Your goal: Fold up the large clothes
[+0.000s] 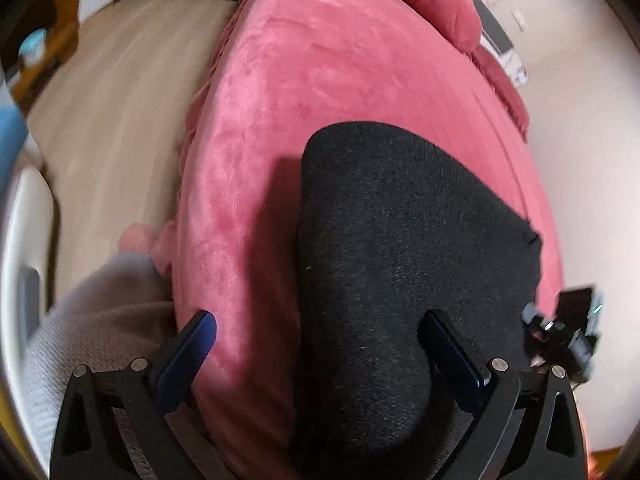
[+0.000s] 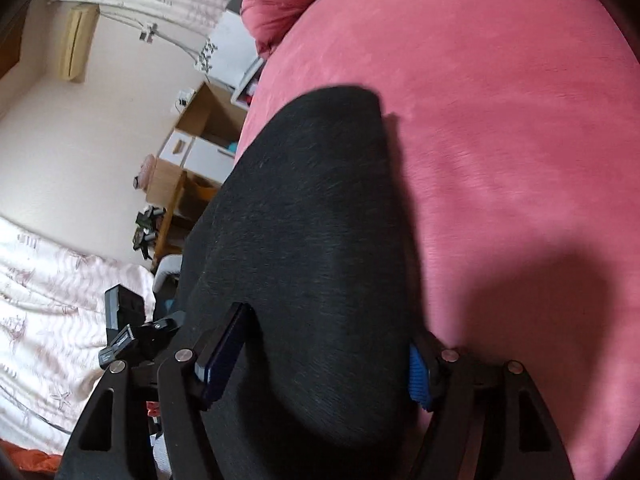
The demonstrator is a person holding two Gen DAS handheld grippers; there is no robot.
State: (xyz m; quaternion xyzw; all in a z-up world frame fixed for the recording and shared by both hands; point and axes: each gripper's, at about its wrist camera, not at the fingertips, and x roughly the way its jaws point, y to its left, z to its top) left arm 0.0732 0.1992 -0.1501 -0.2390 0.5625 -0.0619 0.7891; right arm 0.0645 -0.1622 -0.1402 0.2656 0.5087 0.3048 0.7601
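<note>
A black folded garment (image 1: pixel 400 248) lies flat on a pink velvety bed cover (image 1: pixel 320 72). My left gripper (image 1: pixel 320 317) hangs over its near edge with jaws wide open; one finger (image 1: pixel 188 352) is above the pink cover, the other finger (image 1: pixel 452 348) above the black cloth, neither pinching it. In the right wrist view the black garment (image 2: pixel 304 220) fills the gap of my right gripper (image 2: pixel 328 328). Its left finger (image 2: pixel 224 352) lies on the cloth and its blue-padded right finger (image 2: pixel 418 376) stands at the cloth's edge; the pads do not squeeze it.
A pink pillow (image 1: pixel 432 0) lies at the head of the bed. A pale wooden floor (image 1: pixel 120 120) runs along the left; a grey knit cloth (image 1: pixel 100 320) sits near my left gripper. White patterned bedding (image 2: pixel 48 300) and a wooden shelf (image 2: pixel 192 152) stand beyond the bed's other side.
</note>
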